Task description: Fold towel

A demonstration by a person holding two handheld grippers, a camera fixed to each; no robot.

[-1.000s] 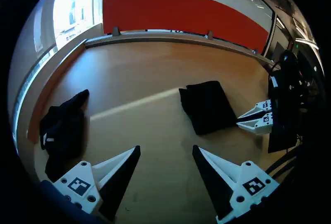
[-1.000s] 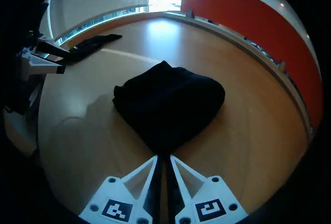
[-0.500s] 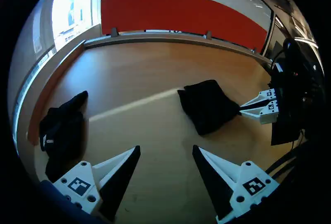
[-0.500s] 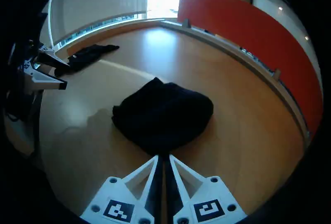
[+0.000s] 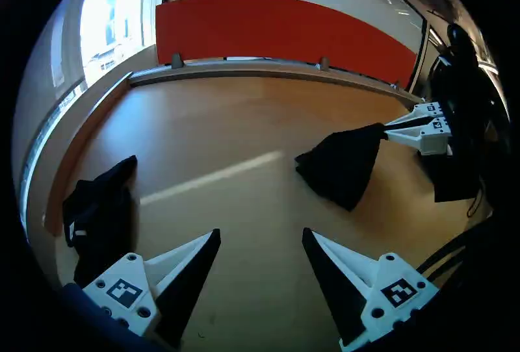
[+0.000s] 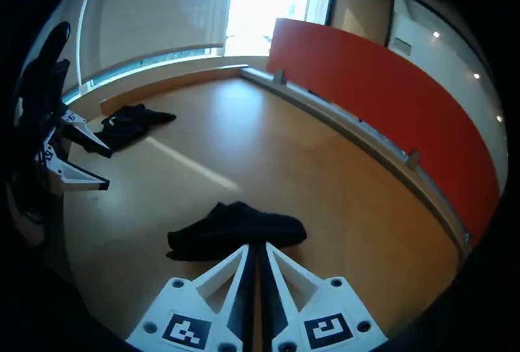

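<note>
A black towel (image 5: 343, 165) hangs in a drooping cone from my right gripper (image 5: 388, 130), and its lower end looks to rest on the wooden table (image 5: 227, 131). In the right gripper view the towel (image 6: 234, 230) bunches just ahead of my right gripper (image 6: 257, 247), which is shut on its near edge. My left gripper (image 5: 260, 232) is open over bare table with nothing between its fingers, well short of the towel. It also appears at the left edge of the right gripper view as the left gripper (image 6: 104, 169), held by a dark sleeve.
A second black cloth (image 5: 97, 206) lies crumpled at the table's left side, and it is seen again as the black cloth (image 6: 130, 123) beyond the left gripper. A red divider panel (image 5: 286, 30) runs along the table's far edge. Bright windows (image 6: 266, 1) stand behind.
My right gripper has risen with the towel's edge, so the towel went from a flat folded pile to hanging up off the table. The left gripper has stayed open and nearly still.
</note>
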